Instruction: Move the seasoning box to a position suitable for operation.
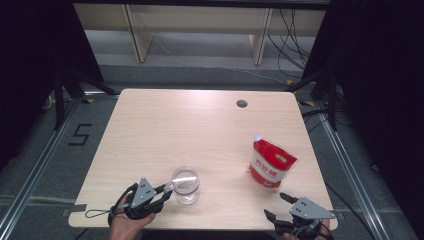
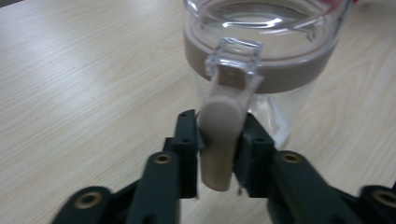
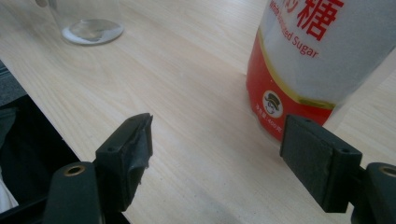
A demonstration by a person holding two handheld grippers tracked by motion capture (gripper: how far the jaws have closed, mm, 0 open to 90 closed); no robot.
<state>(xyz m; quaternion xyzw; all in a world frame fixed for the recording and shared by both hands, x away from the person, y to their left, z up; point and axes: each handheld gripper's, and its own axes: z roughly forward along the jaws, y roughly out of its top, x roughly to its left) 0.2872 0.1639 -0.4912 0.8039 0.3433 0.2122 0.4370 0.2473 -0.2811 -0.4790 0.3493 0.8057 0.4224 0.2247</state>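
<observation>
- Light wood table (image 1: 165,125); small round hole (image 1: 242,103) near its far edge, right of centre in the high view.
- Clear jar (image 1: 185,185) stands upright, lower centre of the high view, close to the near edge. Beige band under its rim, seen in the left gripper view.
- Beige clasp lever (image 2: 219,140) hangs from a clear hinge on the jar's rim, centre of the left gripper view.
- Left gripper (image 1: 166,192), lower left of the high view, held by a hand (image 1: 125,220). Jaws narrow, pressed on both sides of the clasp lever.
- Red and white sugar pouch (image 1: 270,162) stands at right of the high view, slightly tilted. "Sugar" legible in the right gripper view.
- Right gripper (image 1: 277,205), lower right corner of the high view, near the pouch but apart. Jaws wide, holding nothing; pouch base sits just beyond them.
</observation>
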